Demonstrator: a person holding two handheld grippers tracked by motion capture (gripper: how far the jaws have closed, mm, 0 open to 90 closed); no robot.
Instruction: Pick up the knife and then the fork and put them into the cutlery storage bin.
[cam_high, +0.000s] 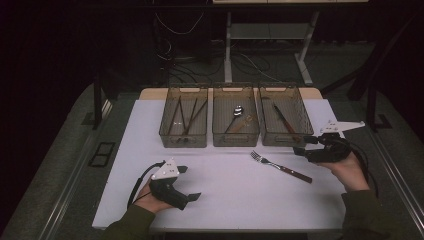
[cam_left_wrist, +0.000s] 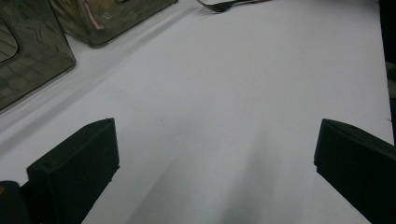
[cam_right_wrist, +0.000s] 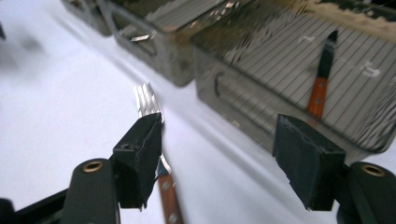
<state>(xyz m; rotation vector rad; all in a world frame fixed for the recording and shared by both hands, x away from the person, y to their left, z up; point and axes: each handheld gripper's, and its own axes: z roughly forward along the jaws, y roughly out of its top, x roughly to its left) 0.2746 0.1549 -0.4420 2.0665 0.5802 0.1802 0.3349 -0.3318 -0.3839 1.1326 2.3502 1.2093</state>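
Steel fork with brown wooden handle (cam_high: 280, 166) lies flat on white worktop (cam_high: 225, 190), just left of right claw (cam_high: 303, 146), jaws spread, empty. Left claw (cam_high: 191, 183) spread, empty, fork well apart to right. Three smoky plastic bins (cam_high: 235, 120) beyond.

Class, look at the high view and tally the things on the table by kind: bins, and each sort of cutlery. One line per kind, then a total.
Bins: 3
Chopsticks: 2 pairs
Spoon: 1
Knife: 1
Fork: 1
Total: 8, counting each pair once
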